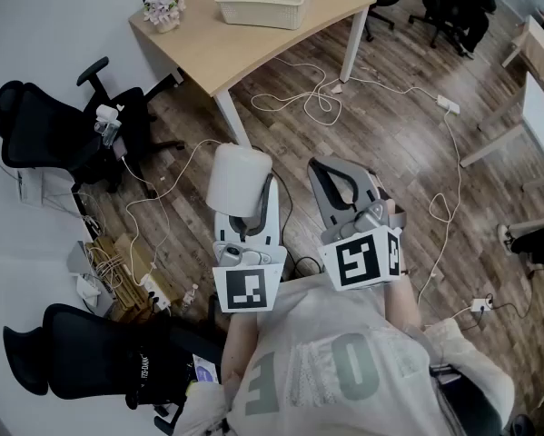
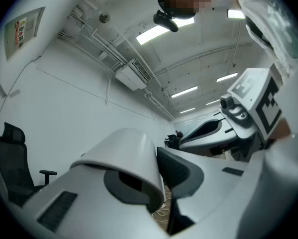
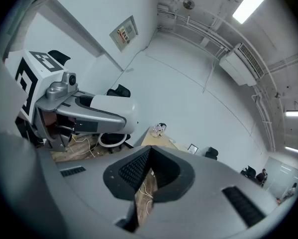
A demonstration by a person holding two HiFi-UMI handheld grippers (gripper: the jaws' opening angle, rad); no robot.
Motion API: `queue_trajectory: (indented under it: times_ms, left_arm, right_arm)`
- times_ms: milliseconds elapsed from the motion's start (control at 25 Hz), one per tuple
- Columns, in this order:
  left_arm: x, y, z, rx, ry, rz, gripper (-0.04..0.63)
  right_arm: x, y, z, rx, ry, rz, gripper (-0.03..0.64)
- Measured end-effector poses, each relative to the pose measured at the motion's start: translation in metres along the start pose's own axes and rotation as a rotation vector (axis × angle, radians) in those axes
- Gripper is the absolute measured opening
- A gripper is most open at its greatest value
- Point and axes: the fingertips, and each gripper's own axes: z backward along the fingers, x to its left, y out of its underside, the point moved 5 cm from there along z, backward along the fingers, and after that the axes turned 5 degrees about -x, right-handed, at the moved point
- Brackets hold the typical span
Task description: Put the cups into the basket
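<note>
In the head view my left gripper [image 1: 247, 209] is shut on a white cup [image 1: 238, 175], held above the wooden floor. The left gripper view shows that cup [image 2: 124, 156] lying between the jaws, its rim toward the camera, against the dark pad [image 2: 181, 171]. Beside it my right gripper [image 1: 321, 164] is shut with nothing in it; in the right gripper view its pads [image 3: 134, 171] meet at the tips. The white basket [image 1: 263, 1] stands on the light wooden table [image 1: 208, 48] well ahead of both grippers.
A small flower pot [image 1: 163, 11] sits on the table's left corner. Black office chairs [image 1: 63, 134] stand at the left. Cables [image 1: 317, 98] and a power strip [image 1: 449, 104] lie across the floor. Another table's edge [image 1: 539, 107] is at the right.
</note>
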Motion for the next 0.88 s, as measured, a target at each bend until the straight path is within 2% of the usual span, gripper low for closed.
queue_trajectory:
  times_ms: [240, 400, 640, 880]
  left_arm:
    - [0.017, 0.011, 0.007, 0.027, -0.052, 0.013, 0.067]
    - [0.043, 0.021, 0.006, 0.048, -0.052, 0.011, 0.067]
    - [0.107, 0.023, -0.001, 0.012, -0.081, 0.059, 0.067]
    - [0.158, 0.036, 0.000, 0.054, -0.038, 0.016, 0.067]
  right_arm:
    - [0.010, 0.005, -0.010, 0.009, -0.033, 0.005, -0.002]
    - [0.024, 0.005, -0.027, 0.024, -0.068, -0.007, -0.002]
    - [0.031, -0.017, -0.073, 0.029, -0.022, -0.007, -0.002]
    - [0.048, -0.022, -0.102, 0.108, 0.027, 0.008, -0.002]
